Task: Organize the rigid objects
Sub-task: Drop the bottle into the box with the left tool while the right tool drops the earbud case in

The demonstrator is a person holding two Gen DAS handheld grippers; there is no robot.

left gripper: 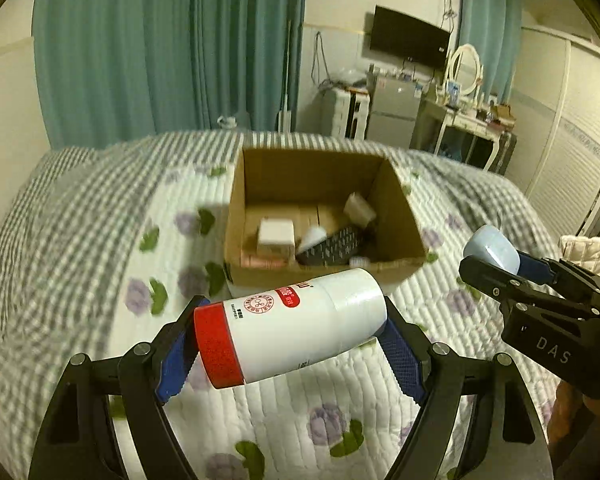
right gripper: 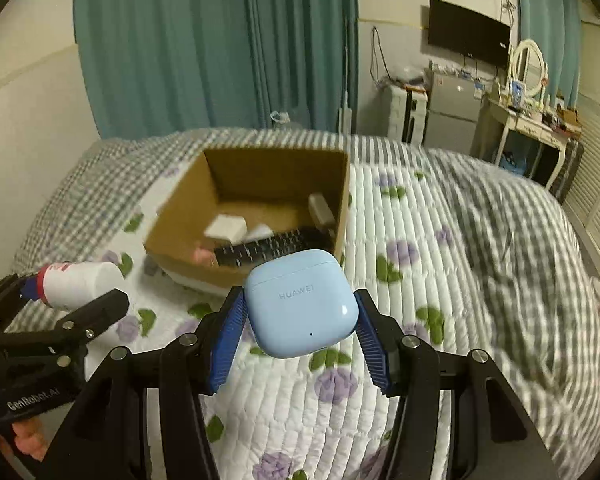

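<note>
My left gripper [left gripper: 290, 344] is shut on a white bottle with a red cap [left gripper: 292, 330], held sideways above the quilt, short of the cardboard box [left gripper: 324, 276]. My right gripper [right gripper: 300, 320] is shut on a light blue earbud case [right gripper: 302, 304], also held above the quilt just before the box [right gripper: 180, 224]. Each gripper shows in the other's view: the right one with the case [left gripper: 496, 250], the left one with the bottle [right gripper: 80, 282]. The box holds a dark remote [right gripper: 268, 250], small white boxes [left gripper: 276, 234] and a pink item [right gripper: 202, 256].
The box sits on a bed with a flowered white quilt [right gripper: 412, 280] and grey checked cover. Teal curtains [left gripper: 160, 48] hang behind. A small fridge [right gripper: 452, 112], a dressing table with mirror [right gripper: 528, 120] and a wall TV [right gripper: 468, 32] stand at the far right.
</note>
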